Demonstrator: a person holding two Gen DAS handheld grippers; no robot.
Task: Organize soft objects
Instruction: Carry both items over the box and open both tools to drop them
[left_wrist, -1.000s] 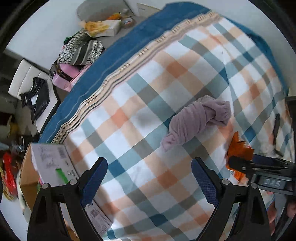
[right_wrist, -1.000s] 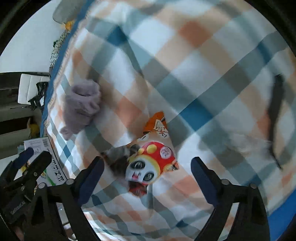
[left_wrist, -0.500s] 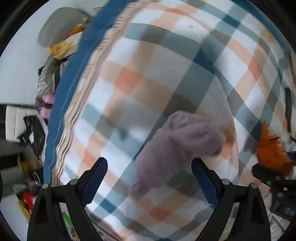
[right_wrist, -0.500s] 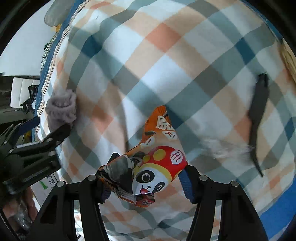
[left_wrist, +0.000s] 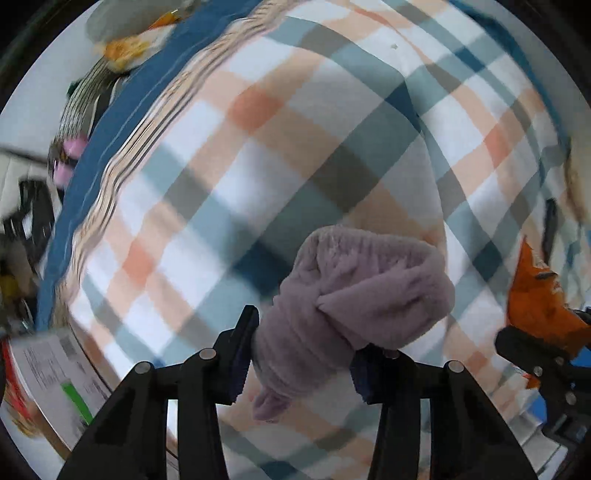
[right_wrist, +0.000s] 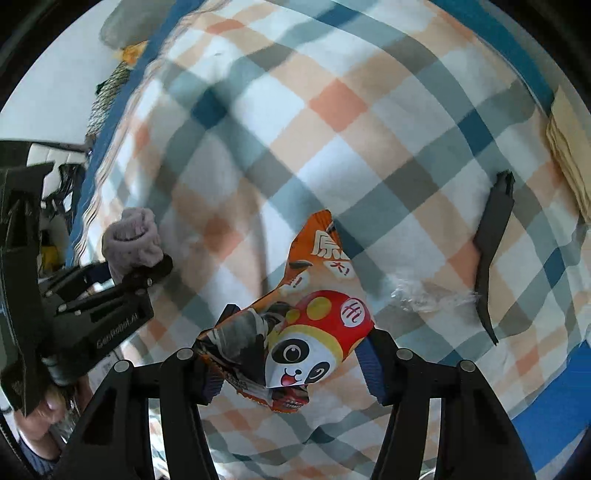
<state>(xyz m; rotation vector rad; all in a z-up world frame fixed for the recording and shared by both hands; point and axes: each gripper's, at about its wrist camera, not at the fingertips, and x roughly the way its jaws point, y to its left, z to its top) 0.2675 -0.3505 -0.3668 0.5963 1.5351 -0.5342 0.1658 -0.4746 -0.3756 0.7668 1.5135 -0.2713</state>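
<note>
1. Plaid orange-teal cotton bedsheet (left_wrist: 258, 155): both targets sit on it.
2. Left gripper (left_wrist: 301, 350): went from wide open to clamped on fuzzy lilac fabric bundle (left_wrist: 354, 295).
3. Right gripper (right_wrist: 291, 363): already pinching orange panda-print snack bag (right_wrist: 310, 332). Both ready to lift.

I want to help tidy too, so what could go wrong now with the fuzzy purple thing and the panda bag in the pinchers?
The left gripper pinches only the narrow end of the purple fuzzy cloth; its bulky end bulges out ahead, so it might slip free when lifted. The right gripper squeezes the panda snack bag, which looks crumpled; a harder squeeze could crush whatever is inside. Both grippers work close together over the plaid blanket, so they might bump.
</note>
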